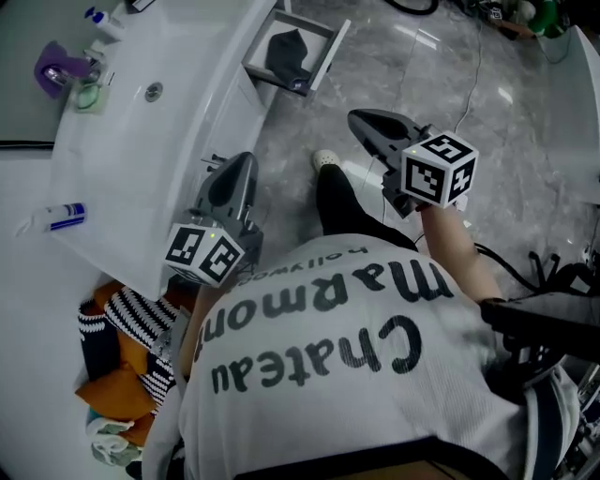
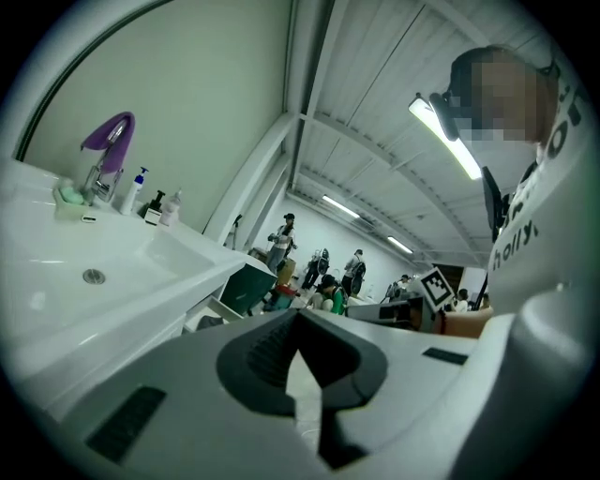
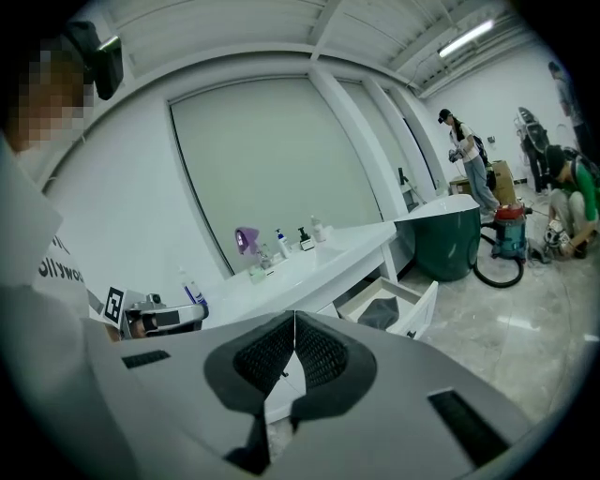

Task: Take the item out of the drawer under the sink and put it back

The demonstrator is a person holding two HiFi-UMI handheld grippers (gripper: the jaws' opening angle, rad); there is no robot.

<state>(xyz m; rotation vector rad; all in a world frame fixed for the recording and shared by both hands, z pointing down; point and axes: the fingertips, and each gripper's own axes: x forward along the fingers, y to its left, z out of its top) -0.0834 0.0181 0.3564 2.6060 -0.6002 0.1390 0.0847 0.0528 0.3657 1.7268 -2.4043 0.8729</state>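
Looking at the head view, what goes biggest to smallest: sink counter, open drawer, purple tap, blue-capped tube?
1. sink counter
2. open drawer
3. purple tap and blue-capped tube look about alike, so I won't rank them.

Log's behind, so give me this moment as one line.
drawer open | dark item inside | left tongs shut, empty | right tongs shut, empty

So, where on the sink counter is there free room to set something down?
Free: the counter stretch between the drain and the blue-and-white bottle. Crowded: the corner around the purple tap, with a pump bottle. The open drawer already holds a dark item.
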